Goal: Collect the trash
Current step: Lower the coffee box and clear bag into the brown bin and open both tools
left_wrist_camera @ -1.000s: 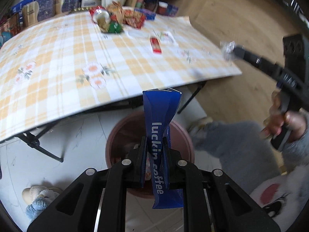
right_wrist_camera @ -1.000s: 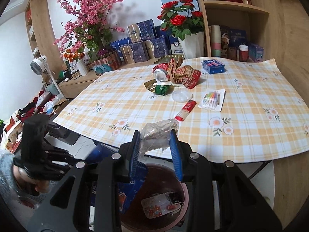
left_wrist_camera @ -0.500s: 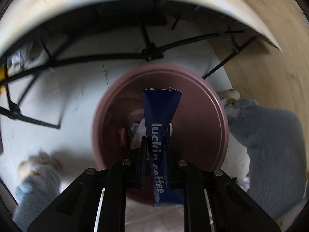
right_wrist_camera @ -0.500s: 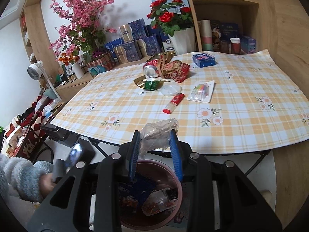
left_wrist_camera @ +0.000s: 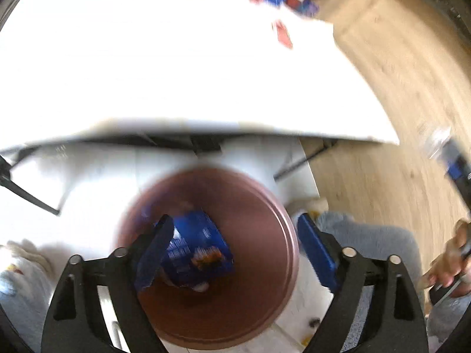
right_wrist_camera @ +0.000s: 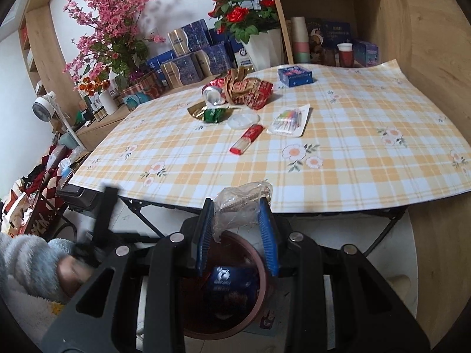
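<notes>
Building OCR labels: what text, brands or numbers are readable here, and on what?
No text is readable.
Blue packet in the bin: white logo, print blurred.
Red stick pack on the table: too small.
Blue box: too small.
Gift boxes behind: too small.
Clear wrapper in the right hand-held gripper: no print seen.
Left wrist view: blurred.

You see a smooth, dull reddish-brown plastic bin (left_wrist_camera: 276,206) with a glossy blue foil packet (right_wrist_camera: 229,279) lying in it. Your right gripper (right_wrist_camera: 238,229) has matt black plastic arms, ribbed blue pads (right_wrist_camera: 206,235) and shiny metal screw heads, and it pinches a thin, crinkled clear plastic wrapper (right_wrist_camera: 241,203). The tablecloth (right_wrist_camera: 353,153) looks smooth, with a faint sheen. On it lie a shiny metal can (right_wrist_camera: 212,95), a crumpled glossy red bag (right_wrist_camera: 253,91) and a glossy red packet (right_wrist_camera: 245,139). The shelving (right_wrist_camera: 426,29) is matt wood grain.
</notes>
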The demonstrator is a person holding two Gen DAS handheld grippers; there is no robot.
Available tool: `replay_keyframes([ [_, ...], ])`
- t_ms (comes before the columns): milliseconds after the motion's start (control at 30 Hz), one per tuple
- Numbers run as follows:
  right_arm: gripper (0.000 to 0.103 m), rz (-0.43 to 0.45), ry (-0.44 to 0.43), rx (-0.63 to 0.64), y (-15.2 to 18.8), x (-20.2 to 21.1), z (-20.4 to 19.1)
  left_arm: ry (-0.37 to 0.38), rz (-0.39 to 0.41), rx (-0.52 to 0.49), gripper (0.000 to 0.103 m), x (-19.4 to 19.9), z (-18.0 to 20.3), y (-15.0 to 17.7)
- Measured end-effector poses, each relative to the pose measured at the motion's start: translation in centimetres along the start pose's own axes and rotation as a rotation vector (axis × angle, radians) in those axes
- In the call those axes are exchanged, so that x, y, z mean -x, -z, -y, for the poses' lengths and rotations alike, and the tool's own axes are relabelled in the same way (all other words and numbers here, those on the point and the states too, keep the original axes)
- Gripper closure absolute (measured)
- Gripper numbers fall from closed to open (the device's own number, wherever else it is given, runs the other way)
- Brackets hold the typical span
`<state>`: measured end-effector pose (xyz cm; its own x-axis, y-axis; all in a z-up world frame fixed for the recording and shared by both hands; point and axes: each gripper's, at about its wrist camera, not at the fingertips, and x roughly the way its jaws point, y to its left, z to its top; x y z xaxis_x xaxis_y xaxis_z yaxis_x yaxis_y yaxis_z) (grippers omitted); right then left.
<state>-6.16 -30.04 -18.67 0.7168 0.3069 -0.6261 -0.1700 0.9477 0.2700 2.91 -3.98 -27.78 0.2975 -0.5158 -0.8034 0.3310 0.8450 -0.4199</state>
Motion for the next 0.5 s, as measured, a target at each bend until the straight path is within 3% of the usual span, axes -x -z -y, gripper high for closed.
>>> replay_keyframes([
  [300, 0.070, -0.080, -0.035, 0.053, 1.6, -4.6, -3.2, -0.195, 0.287, -0.079, 0.006, 11.8, -1.7, -0.3],
  [500, 0.069, -0.131, -0.043, 0.107, 3.4, -7.4, -5.9, -0.376, 0.397, -0.137, 0.006, 15.9, -2.9, 2.3],
])
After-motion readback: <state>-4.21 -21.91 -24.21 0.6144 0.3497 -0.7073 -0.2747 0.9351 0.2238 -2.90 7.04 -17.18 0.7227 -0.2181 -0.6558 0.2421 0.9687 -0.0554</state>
